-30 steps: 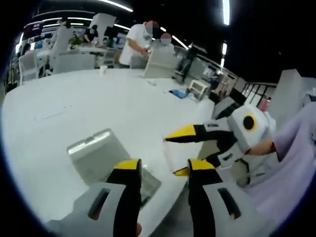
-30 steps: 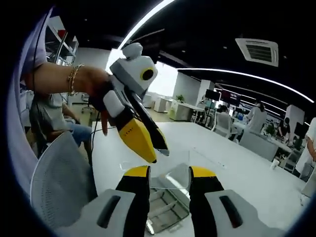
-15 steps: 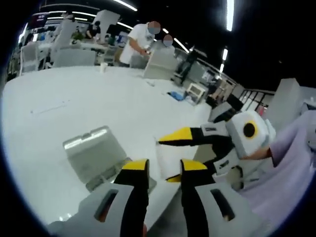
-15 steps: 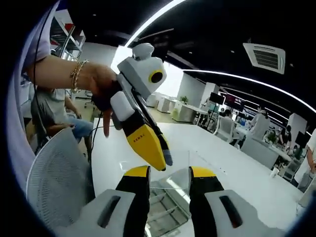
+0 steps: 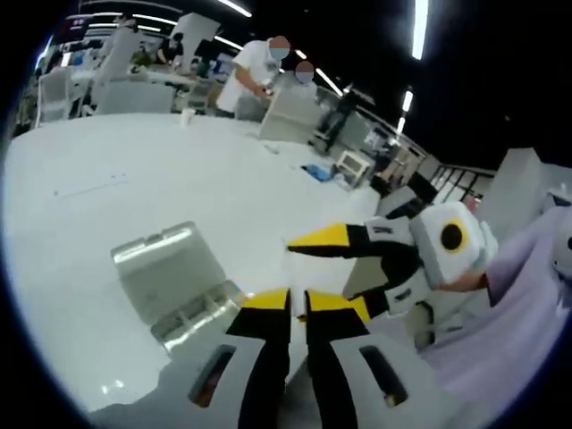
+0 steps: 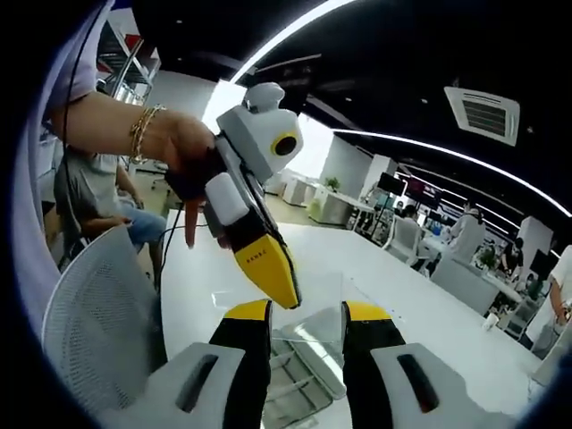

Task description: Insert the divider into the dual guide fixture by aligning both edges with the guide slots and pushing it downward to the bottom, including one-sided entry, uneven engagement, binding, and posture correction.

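The divider (image 6: 308,290) is a clear plate held in the air above the table. In the right gripper view it spans my right gripper (image 6: 307,311), whose jaws stand apart, one at each side of it. My left gripper (image 6: 284,288) comes in from the left there, its yellow jaws pinched on the plate's near edge. In the left gripper view my left gripper (image 5: 298,302) has its jaws almost together, the plate edge-on and hard to see between them. My right gripper (image 5: 323,273) faces it from the right. The grey dual guide fixture (image 5: 170,277) stands on the table below left, and it also shows under the plate as the fixture (image 6: 299,371).
The white table (image 5: 134,170) stretches far back, with its edge just under the grippers. A grey mesh chair (image 6: 98,313) stands close at the left. A hand with a bracelet (image 6: 138,134) holds the left gripper. People (image 5: 255,76) stand at distant desks.
My left gripper's jaws have come together from wide apart onto the divider's edge. The right gripper has kept its jaw width and its place on the plate.
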